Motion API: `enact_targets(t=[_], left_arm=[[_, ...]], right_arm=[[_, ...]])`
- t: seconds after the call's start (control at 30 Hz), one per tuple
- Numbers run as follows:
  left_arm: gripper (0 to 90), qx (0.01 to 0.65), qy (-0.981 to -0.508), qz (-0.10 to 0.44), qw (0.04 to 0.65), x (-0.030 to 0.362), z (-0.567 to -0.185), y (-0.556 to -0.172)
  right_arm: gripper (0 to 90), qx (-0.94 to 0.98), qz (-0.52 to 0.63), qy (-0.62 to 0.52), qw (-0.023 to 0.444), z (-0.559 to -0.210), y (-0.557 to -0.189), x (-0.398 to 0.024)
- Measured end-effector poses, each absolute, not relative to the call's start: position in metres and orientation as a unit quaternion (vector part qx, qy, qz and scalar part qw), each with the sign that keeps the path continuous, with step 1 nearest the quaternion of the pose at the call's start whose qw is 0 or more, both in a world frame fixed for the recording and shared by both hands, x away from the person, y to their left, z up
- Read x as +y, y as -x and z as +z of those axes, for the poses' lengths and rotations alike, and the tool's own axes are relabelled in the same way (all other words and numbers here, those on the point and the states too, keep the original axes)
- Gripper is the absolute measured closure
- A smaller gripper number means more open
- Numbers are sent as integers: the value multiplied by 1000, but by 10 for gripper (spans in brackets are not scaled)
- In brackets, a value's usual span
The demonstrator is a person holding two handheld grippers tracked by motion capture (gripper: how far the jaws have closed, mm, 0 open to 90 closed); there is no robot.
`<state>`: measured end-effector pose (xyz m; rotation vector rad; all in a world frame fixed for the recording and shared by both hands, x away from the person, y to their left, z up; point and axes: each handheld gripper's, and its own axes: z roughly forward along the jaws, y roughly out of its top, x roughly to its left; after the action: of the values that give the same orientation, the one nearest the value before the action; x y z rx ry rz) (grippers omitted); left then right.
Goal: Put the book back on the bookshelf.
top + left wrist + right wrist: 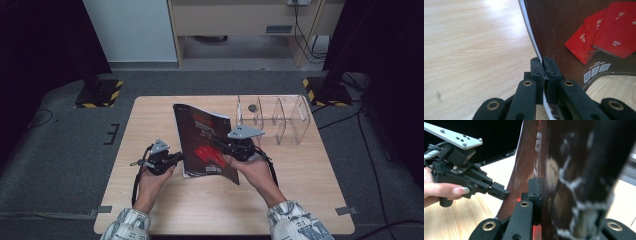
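Dark-brown magazine (205, 142) with red book pictures

A light wooden table (165, 200) stands on grey floor. A clear plastic divider rack (274, 118) rests at its far right corner. Just left of the rack, a dark book (206, 145) stands tilted, its lower edge near the tabletop.

This looks like a lab or recording studio. A small light-wood table (165, 210) stands on grey carpet (60, 165). At ten and two o'clock from it, black stands rest on bases edged with yellow-and-black hazard tape (99, 93). Black curtains hang at both sides. At twelve o'clock stands a pale wooden desk (240, 20), with loose black cables (306, 47) trailing beneath it.
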<state>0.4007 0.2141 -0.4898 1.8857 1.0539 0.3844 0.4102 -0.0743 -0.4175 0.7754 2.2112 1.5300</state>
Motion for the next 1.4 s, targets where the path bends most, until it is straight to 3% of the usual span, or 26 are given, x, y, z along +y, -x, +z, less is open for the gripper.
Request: enact_targets(t=[0.73,1.0,1.1,1.27,1.4], left_arm=[[871,413,-769,175,455,215,-485,-397],[872,407,-770,182,457,214,-482,-396],[872,406,-770,184,457,214,-482,-395],[872,405,-771,183,457,214,-482,-395],[872,401,-774,185,454,214,-481,-394]], right_arm=[[766,756,579,-267,150,-401,-411,-80],[675,751,594,-256,136,-386,-415,-81],[684,742,613,-243,125,-381,-416,-81],[819,746,605,-238,147,-378,-415,-79],[826,748,599,-242,148,-379,-416,-79]])
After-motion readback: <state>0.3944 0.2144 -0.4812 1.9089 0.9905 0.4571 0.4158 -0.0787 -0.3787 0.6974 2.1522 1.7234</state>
